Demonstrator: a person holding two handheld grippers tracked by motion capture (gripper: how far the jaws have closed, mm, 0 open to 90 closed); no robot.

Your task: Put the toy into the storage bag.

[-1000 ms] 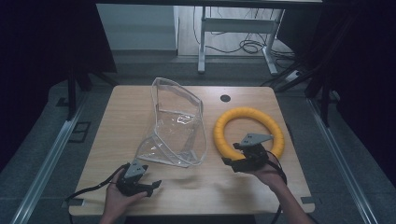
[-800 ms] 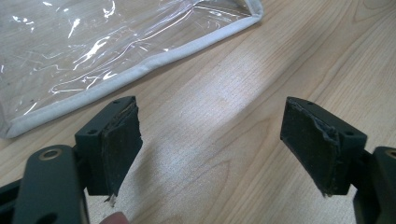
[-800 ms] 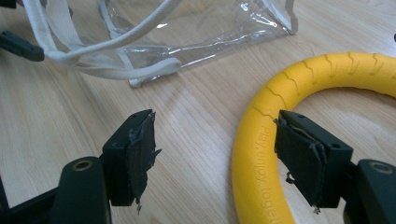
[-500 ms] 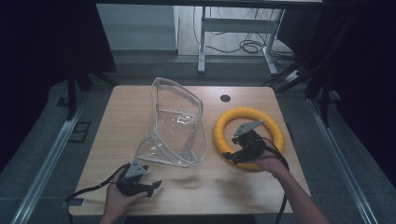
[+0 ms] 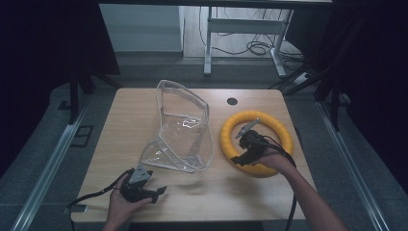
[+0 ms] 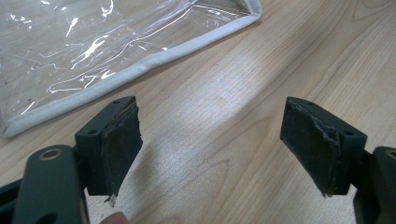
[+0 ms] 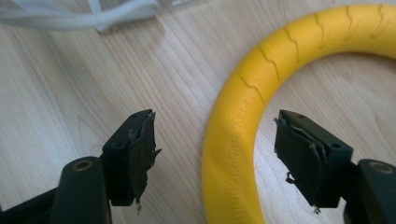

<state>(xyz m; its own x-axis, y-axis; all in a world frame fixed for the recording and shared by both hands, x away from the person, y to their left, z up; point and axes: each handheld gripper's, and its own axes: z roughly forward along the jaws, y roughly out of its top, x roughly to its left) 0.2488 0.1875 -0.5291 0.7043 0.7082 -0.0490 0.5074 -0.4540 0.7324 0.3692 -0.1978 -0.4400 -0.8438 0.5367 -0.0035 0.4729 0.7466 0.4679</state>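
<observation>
On the high view, the wooden desk [image 5: 202,187] carried three groups of things, taken here from left to right. At about seven o'clock on the desk, near its front edge, the person's left hand [image 5: 120,204] held the left tool [image 5: 156,192], its jaws aimed toward three o'clock and its cable trailing off toward the left corner. In the left gripper view, the left tool [image 6: 210,140] stood wide apart with only bare wood grain between the two black pads, one pad [image 6: 119,144] frayed at its lower edge. Just beyond the jaws, toward eleven o'clock in that view, lay the white-piped edge of the clear plastic bag [image 6: 93,51].

At the middle of the desk, the clear plastic bag [image 5: 185,130] stood partly upright, its mouth open and its lower flap spread flat toward seven o'clock.

At about three o'clock on the desk lay the yellow ring [image 5: 276,127], flat on the wood, close beside the bag but apart from it. The right hand [image 5: 272,159] held the right tool [image 5: 240,159] over the ring's near-left arc. In the right gripper view, the right tool [image 7: 215,149] was open wide, its jaws straddling the yellow ring [image 7: 243,112]; the pads did not touch it. A small dark hole [image 5: 232,101] marked the desk at twelve o'clock.
</observation>
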